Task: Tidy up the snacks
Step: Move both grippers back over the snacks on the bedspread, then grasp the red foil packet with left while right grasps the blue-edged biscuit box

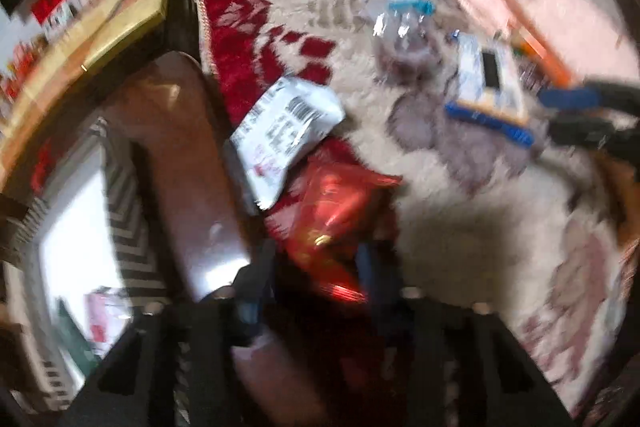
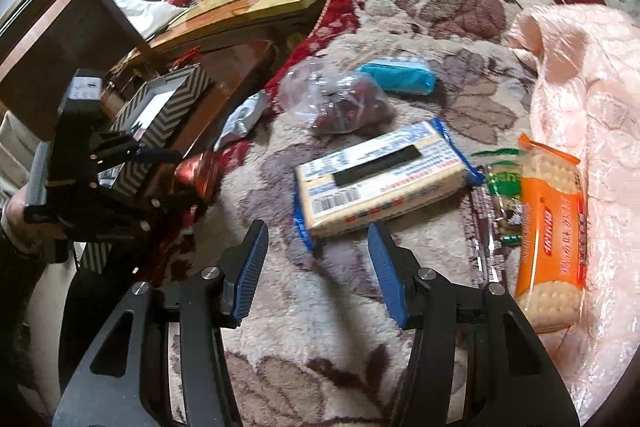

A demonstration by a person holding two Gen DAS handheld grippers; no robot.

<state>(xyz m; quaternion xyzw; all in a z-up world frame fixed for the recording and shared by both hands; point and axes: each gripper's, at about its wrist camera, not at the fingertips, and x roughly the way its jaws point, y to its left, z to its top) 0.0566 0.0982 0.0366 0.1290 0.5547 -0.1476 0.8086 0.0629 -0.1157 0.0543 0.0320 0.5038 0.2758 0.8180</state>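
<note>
Floral plush blanket (image 2: 400, 7) spread wide, snacks scattered on it. At its left edge, red snack packet (image 1: 336, 219) clamped in left gripper (image 1: 316, 267). Just beyond, silver packet (image 1: 286, 135). Farther in, blue-edged cracker pack (image 2: 380, 175), with right gripper (image 2: 318, 271) just before it, spread, grasping nothing.

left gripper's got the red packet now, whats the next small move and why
Probably lift the red snack packet clear of the blanket and carry it toward the chevron-patterned box just beside it. The left gripper looks closed on the packet, and the box is open-topped. The right gripper is open and empty.
</note>
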